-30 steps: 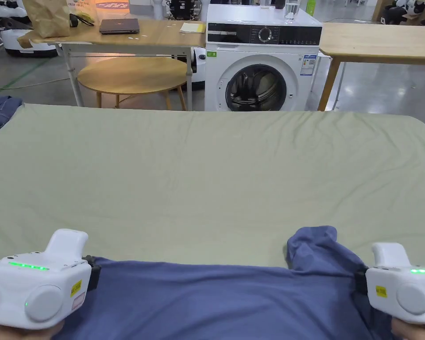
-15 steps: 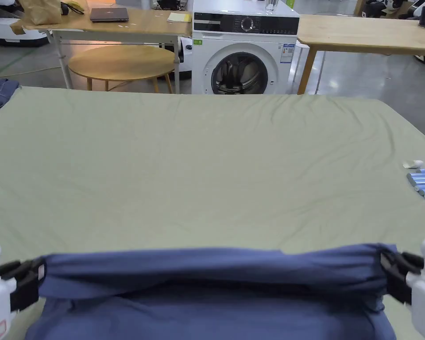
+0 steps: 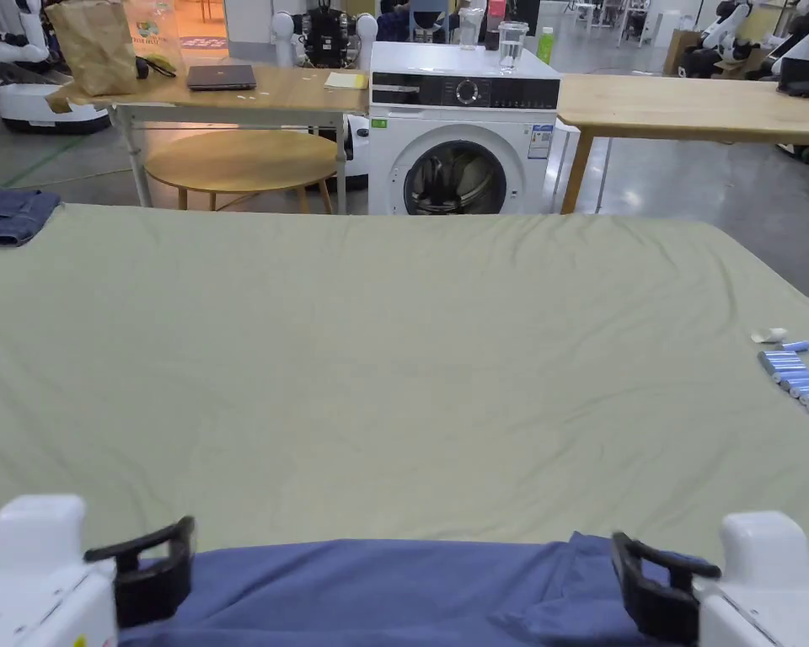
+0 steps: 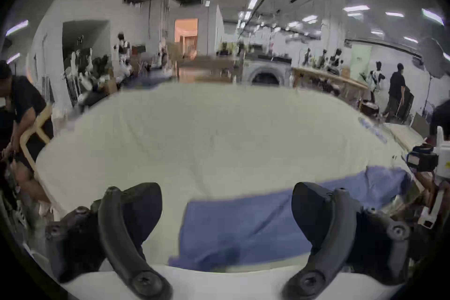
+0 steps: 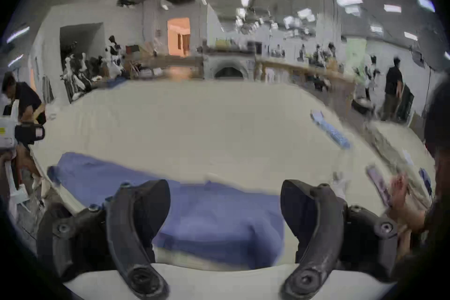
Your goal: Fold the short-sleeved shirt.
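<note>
Blue shirt [image 3: 377, 590] lies at 6 o'clock on the green sheet [image 3: 394, 337]; left gripper [image 4: 226, 227] and right gripper [image 5: 225, 220] both spread, empty. Pinch matching corners evenly.

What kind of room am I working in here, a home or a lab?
Most likely a robotics lab or test hall, not a home: a washer stands among wooden worktables on a bare floor, with white robots parked behind. The shirt lies on a sheet-covered table.

Blue shirt [image 3: 377, 590] flat on green sheet, near edge.
</note>
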